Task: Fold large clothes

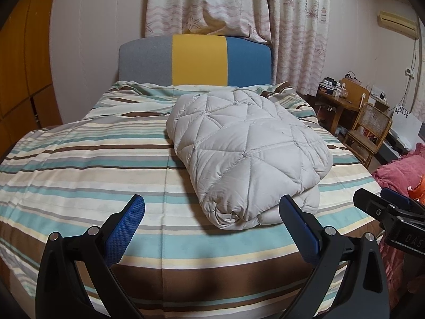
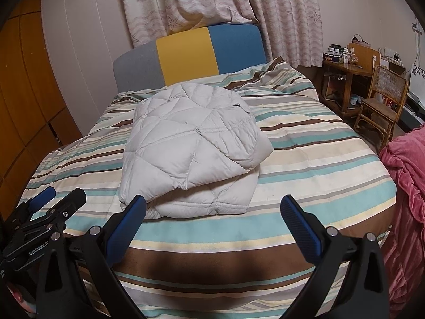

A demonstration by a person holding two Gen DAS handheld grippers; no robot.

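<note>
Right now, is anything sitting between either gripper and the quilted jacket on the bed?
Nothing visible. Only bare striped bedspread lies between the open left gripper and the folded grey quilted jacket. The open right gripper has the same clear run to it; its left finger overlaps the jacket's near edge in its view.

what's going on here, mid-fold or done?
Looks done, or nearly. A pale quilted jacket lies folded into a compact bundle on the striped bed. Both handheld grippers, left and right, are open, empty and off the jacket, at the foot of the bed.
</note>
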